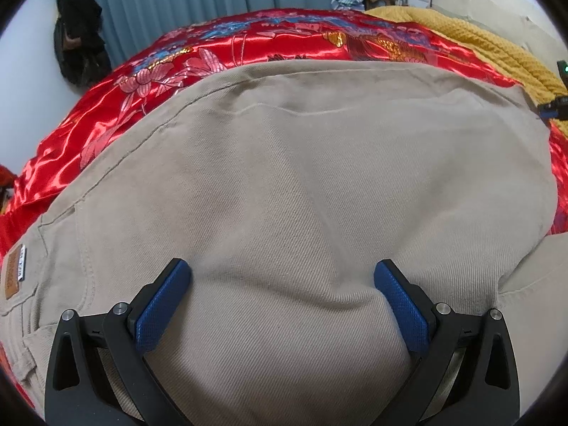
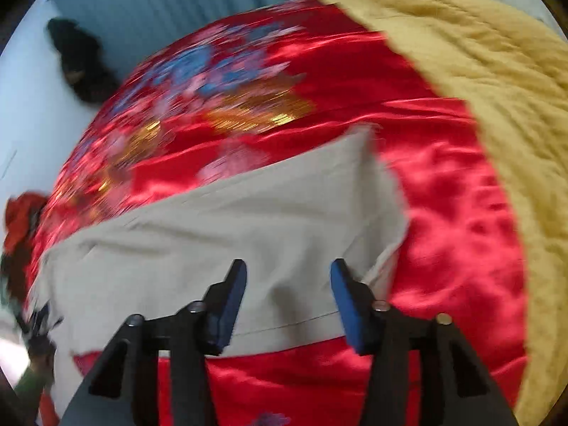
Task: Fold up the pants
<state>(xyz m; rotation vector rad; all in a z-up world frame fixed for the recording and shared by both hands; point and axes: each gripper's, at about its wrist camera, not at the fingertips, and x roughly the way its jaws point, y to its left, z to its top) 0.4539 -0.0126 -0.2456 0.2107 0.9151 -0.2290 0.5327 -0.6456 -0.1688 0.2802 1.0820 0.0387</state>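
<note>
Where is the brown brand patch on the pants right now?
In the left wrist view, the brown patch sits at the far left edge on the khaki pants, beside a pocket seam, left of the open left gripper, with the red satin cover beyond.

Pants [image 1: 284, 195]: brown waistband patch [image 1: 12, 275] with white tag [image 1: 22, 262]; lettering present, perhaps a brand, illegible.

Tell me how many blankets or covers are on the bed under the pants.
2. A red satin cover lies directly beneath the khaki pants; a mustard knit blanket lies along the cover's far right edge. Others may be hidden underneath.
</note>
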